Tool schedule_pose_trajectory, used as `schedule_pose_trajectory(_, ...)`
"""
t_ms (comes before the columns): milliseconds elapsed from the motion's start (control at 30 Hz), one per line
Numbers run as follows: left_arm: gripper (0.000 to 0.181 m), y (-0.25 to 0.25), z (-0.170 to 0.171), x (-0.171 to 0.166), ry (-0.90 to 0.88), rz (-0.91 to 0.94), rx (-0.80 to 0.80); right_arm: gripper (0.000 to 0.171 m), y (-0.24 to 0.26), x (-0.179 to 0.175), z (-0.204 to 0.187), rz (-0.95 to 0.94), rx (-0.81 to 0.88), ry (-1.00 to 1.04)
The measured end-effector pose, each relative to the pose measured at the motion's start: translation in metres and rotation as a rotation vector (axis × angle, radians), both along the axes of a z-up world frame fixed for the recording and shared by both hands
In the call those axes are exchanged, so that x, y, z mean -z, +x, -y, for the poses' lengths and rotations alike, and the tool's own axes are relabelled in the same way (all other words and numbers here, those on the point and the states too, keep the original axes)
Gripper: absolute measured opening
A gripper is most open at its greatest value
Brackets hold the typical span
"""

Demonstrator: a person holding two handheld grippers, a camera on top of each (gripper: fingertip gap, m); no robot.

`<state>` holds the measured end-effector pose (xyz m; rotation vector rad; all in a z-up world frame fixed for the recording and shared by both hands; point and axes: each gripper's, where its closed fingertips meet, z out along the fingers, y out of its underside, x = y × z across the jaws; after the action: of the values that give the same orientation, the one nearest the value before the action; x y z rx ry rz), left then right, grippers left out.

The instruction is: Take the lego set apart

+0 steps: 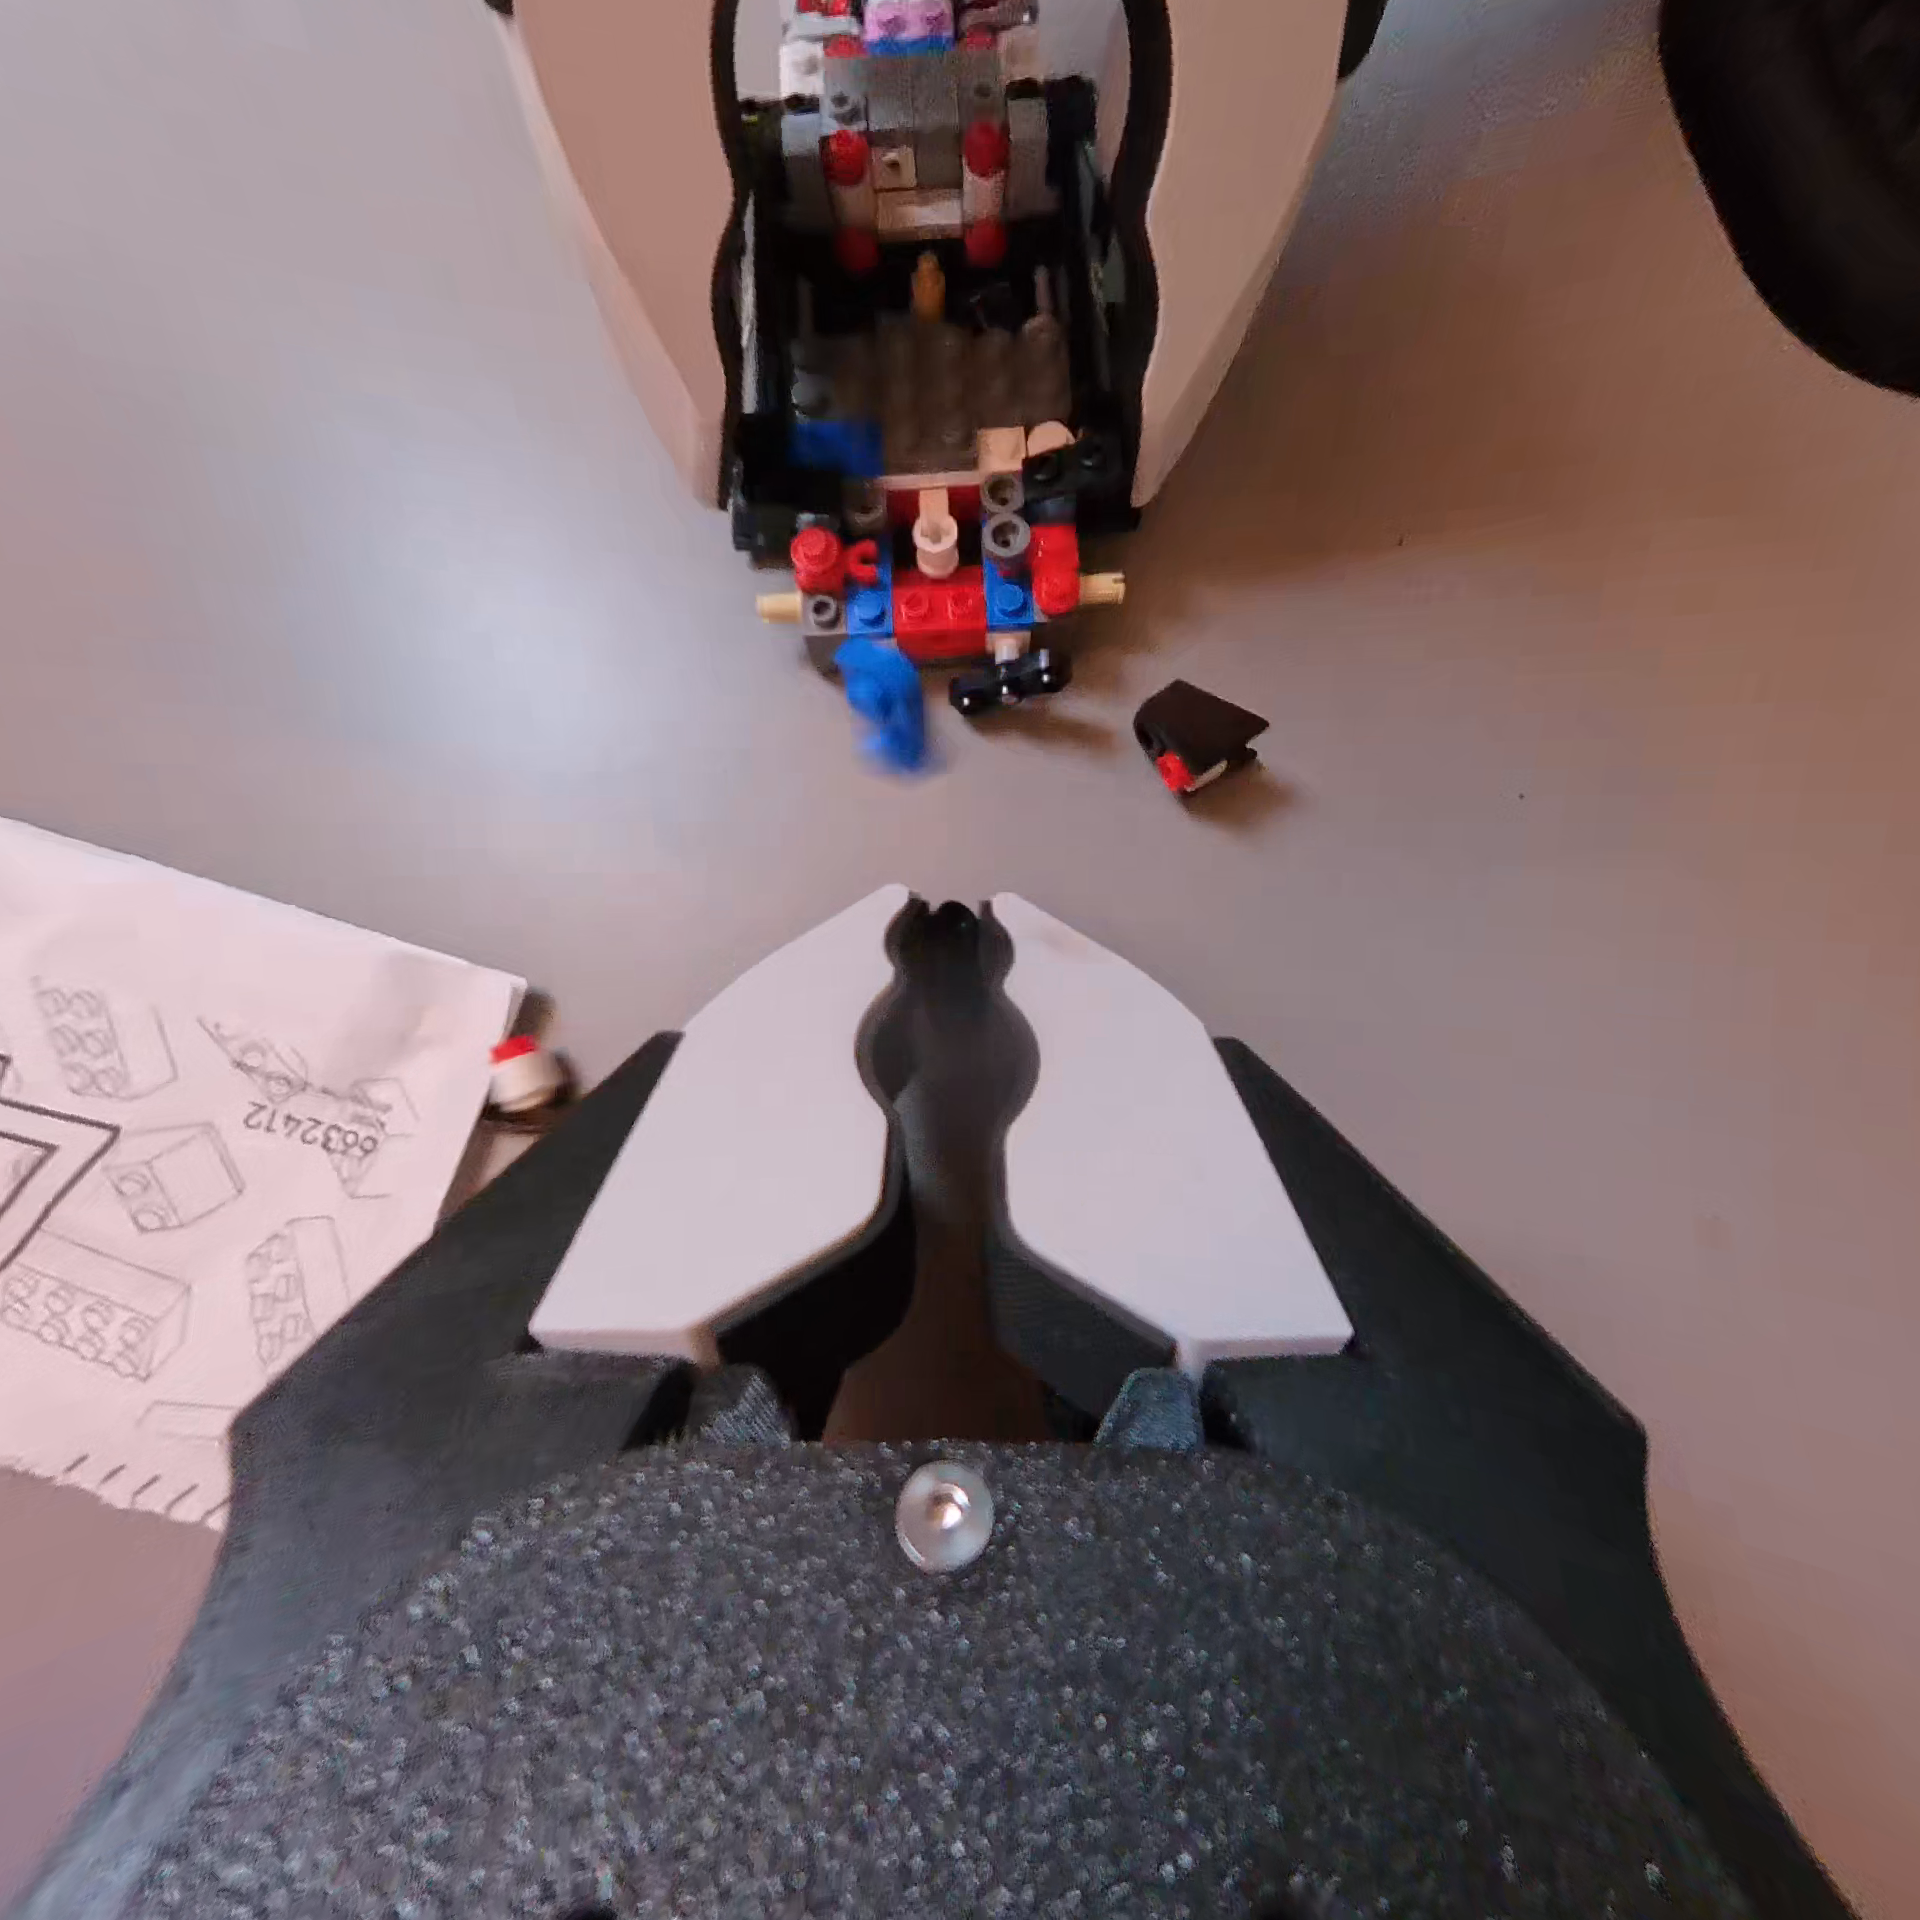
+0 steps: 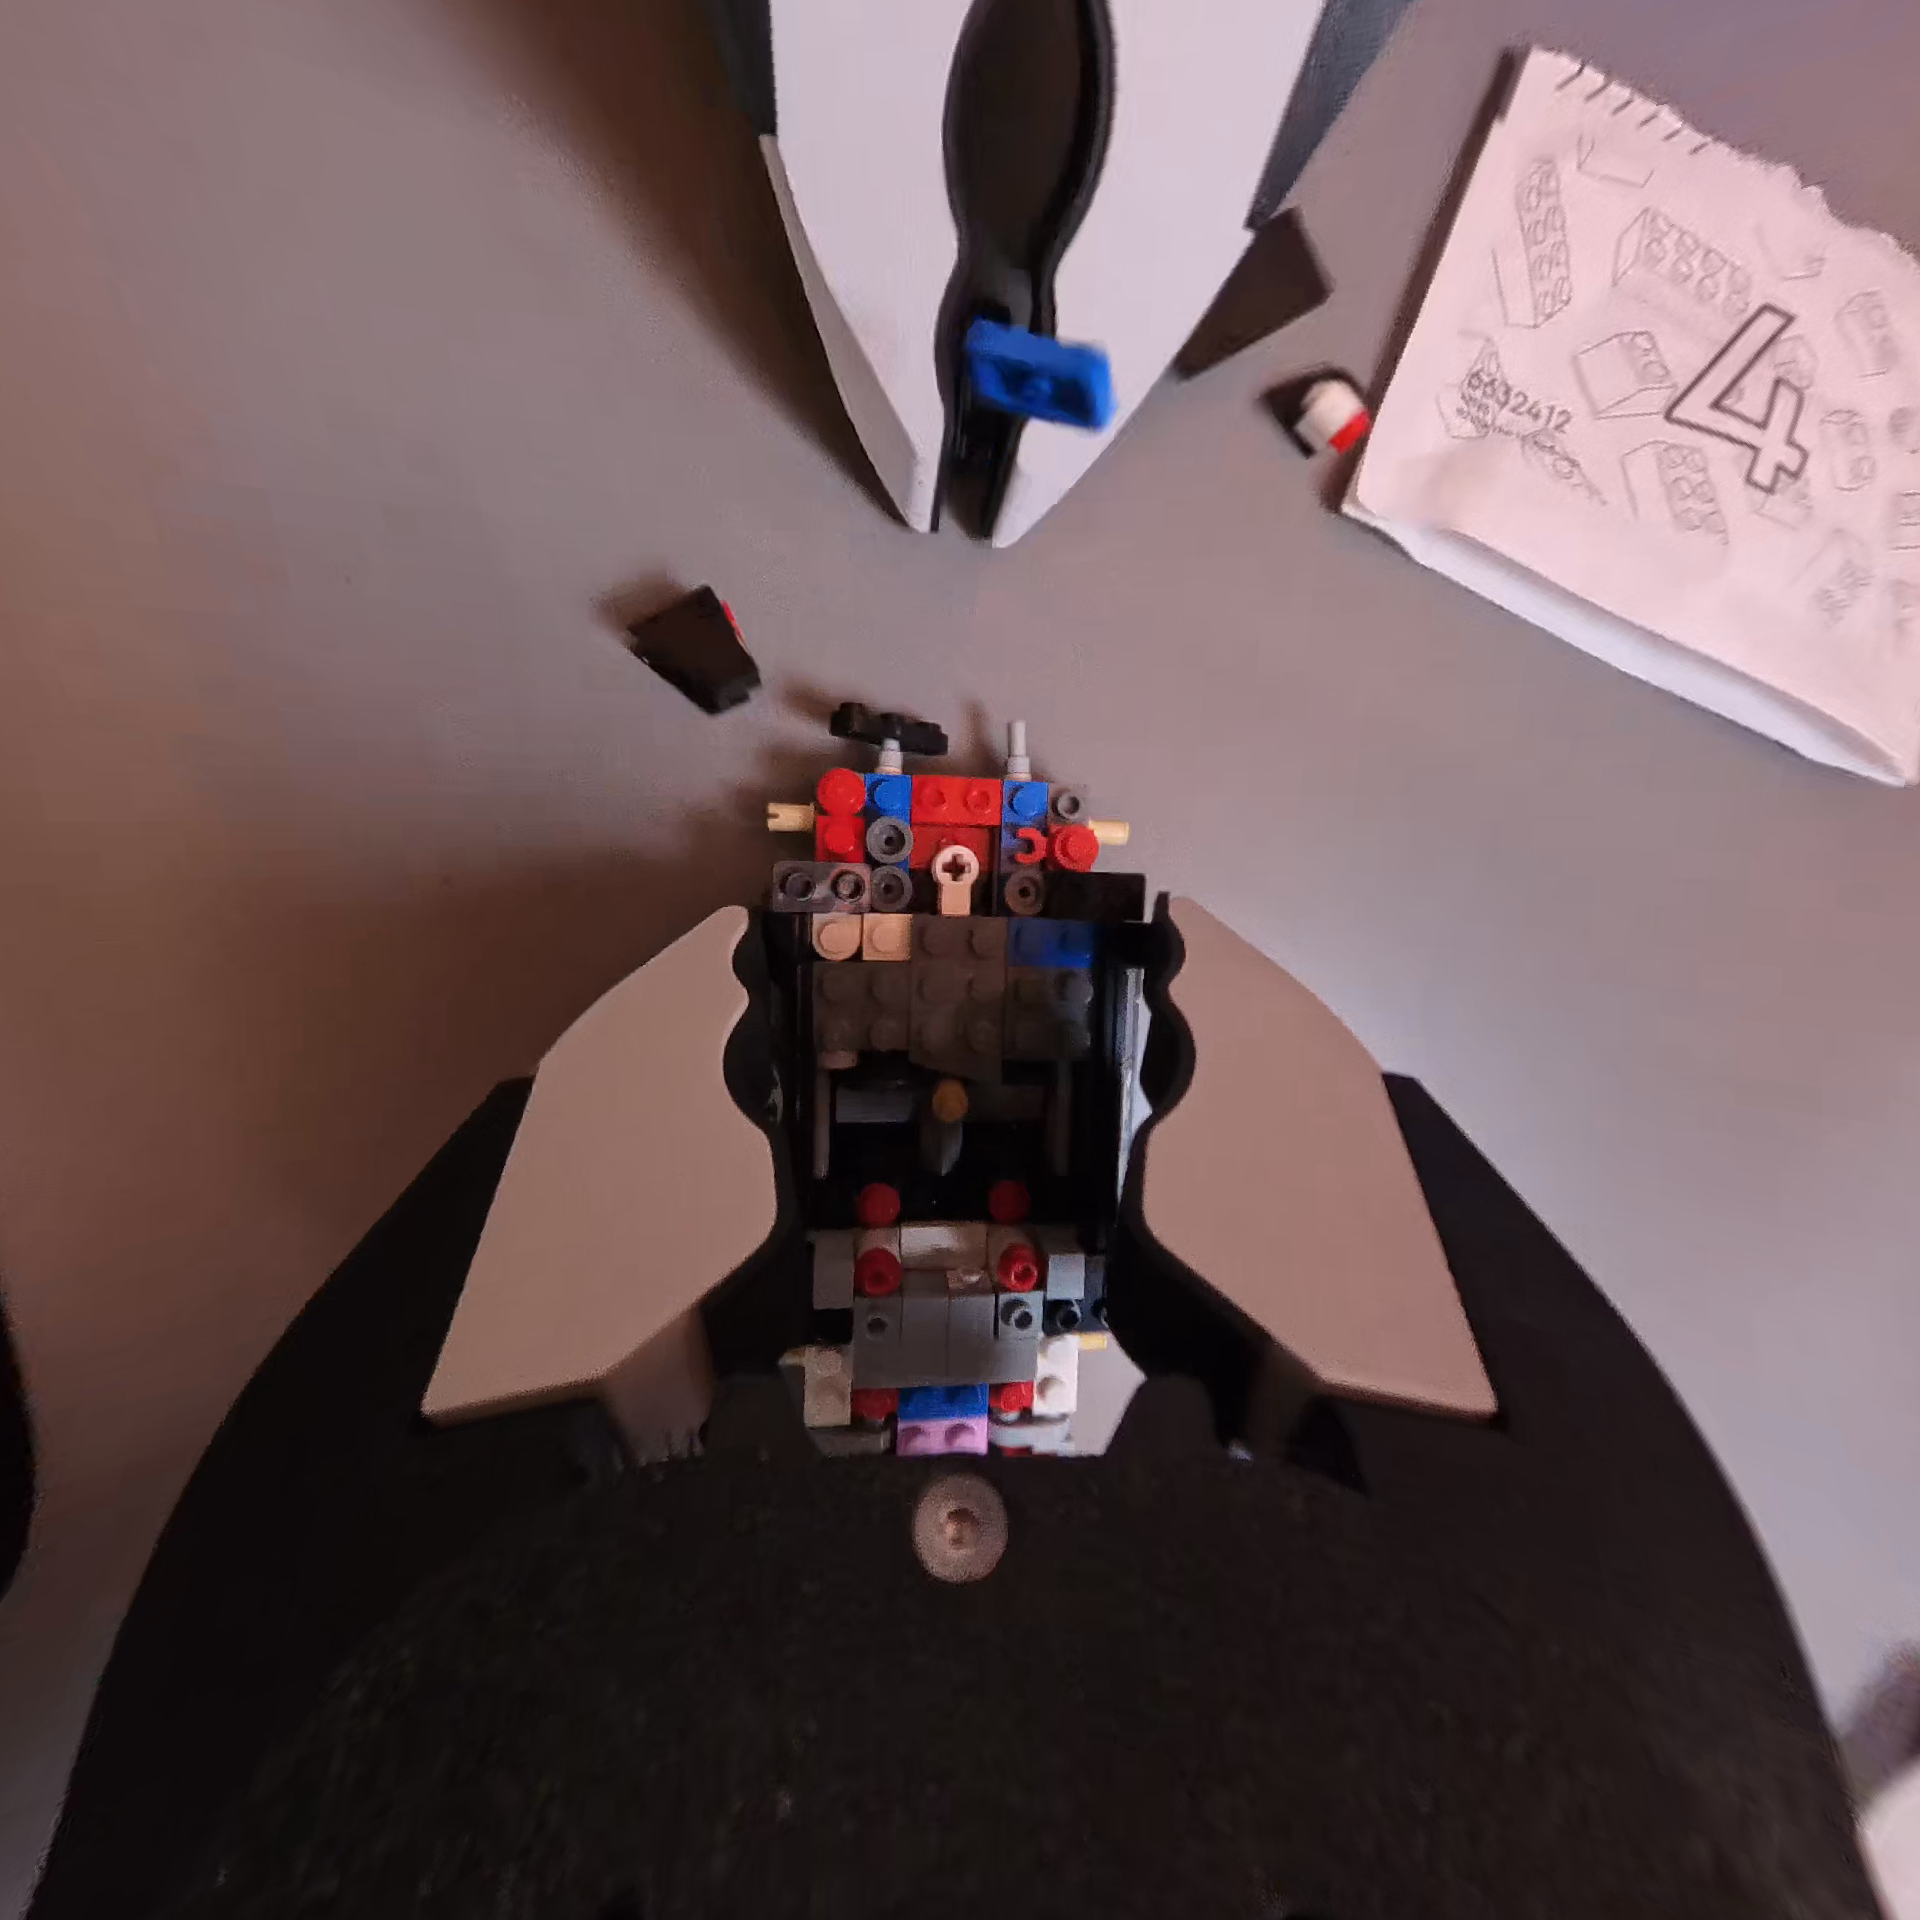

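Place: seemed a hobby or work desk indoors; the room itself was out of view.
Surface: a plain grey-brown tabletop (image 1: pixel 312 520) filled both views.
Paper: a white printed bag (image 2: pixel 1683 416) with brick drawings lay on it.
Pieces: small loose bricks (image 1: pixel 1200 732) were scattered nearby.

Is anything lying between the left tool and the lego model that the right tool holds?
Yes. A blurred blue plate and a small black piece are right before the lego model, in the left tool's line.
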<state>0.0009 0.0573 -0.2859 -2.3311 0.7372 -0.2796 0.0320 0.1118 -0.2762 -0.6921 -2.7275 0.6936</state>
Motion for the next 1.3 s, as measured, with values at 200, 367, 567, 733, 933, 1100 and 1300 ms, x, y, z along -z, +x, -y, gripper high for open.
schedule_pose_trajectory(200, 0.017, 0.005, -0.007, -0.006, -0.002, -0.018, 0.026, 0.070, -0.005, 0.000, 0.013, -0.012, -0.038, 0.006)
schedule_pose_trajectory(367, 0.023, 0.009, -0.009, -0.011, 0.012, 0.027, 0.019, 0.070, -0.006, 0.000, 0.012, -0.013, -0.038, 0.000)
schedule_pose_trajectory(567, 0.021, 0.024, -0.014, -0.004, 0.036, -0.008, 0.037, 0.070, -0.008, -0.001, 0.012, -0.018, -0.020, -0.019)
schedule_pose_trajectory(733, 0.011, 0.019, -0.021, -0.005, 0.174, -0.215, 0.066, 0.070, -0.009, -0.001, 0.006, -0.023, 0.001, -0.020)
schedule_pose_trajectory(933, 0.000, 0.010, -0.009, -0.009, 0.241, -0.291, 0.048, 0.070, -0.005, -0.001, -0.003, -0.030, 0.031, -0.025)
schedule_pose_trajectory(1100, 0.009, 0.008, -0.011, -0.016, 0.298, -0.313, 0.037, 0.070, -0.003, -0.001, -0.002, -0.031, 0.038, -0.032)
schedule_pose_trajectory(1300, 0.021, 0.028, -0.029, -0.010, 0.337, -0.357, 0.141, 0.070, -0.004, -0.001, 0.002, -0.031, 0.038, -0.036)
